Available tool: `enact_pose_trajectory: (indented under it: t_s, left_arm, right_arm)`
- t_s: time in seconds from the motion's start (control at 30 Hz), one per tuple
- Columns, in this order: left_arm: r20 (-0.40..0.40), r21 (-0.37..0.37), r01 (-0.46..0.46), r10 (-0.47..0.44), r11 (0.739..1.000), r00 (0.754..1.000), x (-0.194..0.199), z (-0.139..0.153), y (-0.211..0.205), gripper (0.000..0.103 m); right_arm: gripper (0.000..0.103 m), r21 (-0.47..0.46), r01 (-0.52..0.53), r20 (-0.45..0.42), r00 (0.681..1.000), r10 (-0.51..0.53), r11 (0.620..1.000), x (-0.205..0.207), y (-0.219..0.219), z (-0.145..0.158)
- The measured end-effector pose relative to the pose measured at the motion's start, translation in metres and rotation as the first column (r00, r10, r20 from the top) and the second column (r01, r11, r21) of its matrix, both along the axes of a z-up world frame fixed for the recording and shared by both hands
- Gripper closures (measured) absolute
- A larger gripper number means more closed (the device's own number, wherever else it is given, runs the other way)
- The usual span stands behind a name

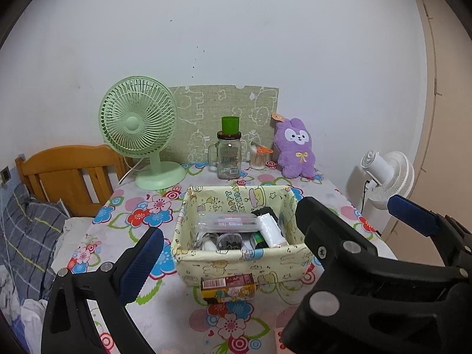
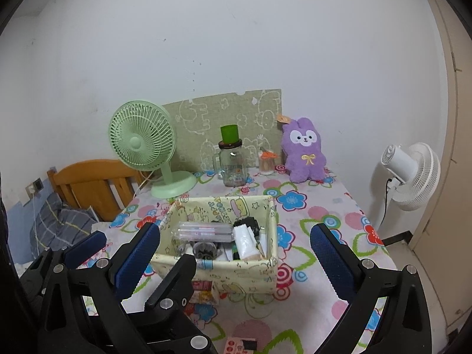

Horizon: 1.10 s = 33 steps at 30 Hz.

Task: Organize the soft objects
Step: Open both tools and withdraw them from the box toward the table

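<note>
A purple plush bunny [image 1: 296, 148] sits upright at the table's far right by the wall; it also shows in the right wrist view [image 2: 305, 151]. A pale yellow fabric basket [image 1: 236, 262] stands mid-table, holding a tissue pack [image 1: 271, 230], a clear case and other small items; it also shows in the right wrist view [image 2: 236, 274]. My left gripper [image 1: 224, 253] is open and empty, in front of the basket. My right gripper [image 2: 236, 256] is open and empty, just right of the left one. Each gripper shows in the other's view.
A green desk fan [image 1: 141, 129], a glass jar mug with a green cup on top [image 1: 229, 153] and a cotton swab jar [image 1: 259, 159] stand along the back. A small carton [image 1: 227, 289] lies in front of the basket. A white floor fan [image 2: 410, 174] stands right; a bed is left.
</note>
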<state>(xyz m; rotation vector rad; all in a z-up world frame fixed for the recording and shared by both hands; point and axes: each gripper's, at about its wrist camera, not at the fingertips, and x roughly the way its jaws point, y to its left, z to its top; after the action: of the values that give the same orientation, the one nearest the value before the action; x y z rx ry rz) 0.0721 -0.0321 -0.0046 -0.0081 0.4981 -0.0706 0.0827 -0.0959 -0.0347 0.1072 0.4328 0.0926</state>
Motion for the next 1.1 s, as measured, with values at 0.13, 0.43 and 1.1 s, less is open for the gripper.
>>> enact_pose_trajectory:
  t_s: [0.13, 0.43, 1.1]
  left_arm:
    - [0.006, 0.005, -0.002, 0.002, 1.000, 1.000, -0.009, -0.001, 0.000, 0.000]
    - [0.017, 0.013, -0.008, 0.008, 1.000, 1.000, -0.027, -0.006, 0.004, 0.000]
    - [-0.027, 0.023, 0.039, -0.038, 0.999, 0.999, -0.048, -0.041, 0.006, 0.000]
  right_arm:
    - [0.000, -0.005, 0.004, 0.003, 1.000, -0.004, 1.000, -0.011, 0.002, -0.003]
    - [0.000, -0.020, -0.002, 0.015, 1.000, 0.002, 1.000, -0.030, 0.006, -0.009]
    - [0.000, -0.015, 0.005, -0.037, 0.999, -0.006, 1.000, -0.051, 0.012, -0.046]
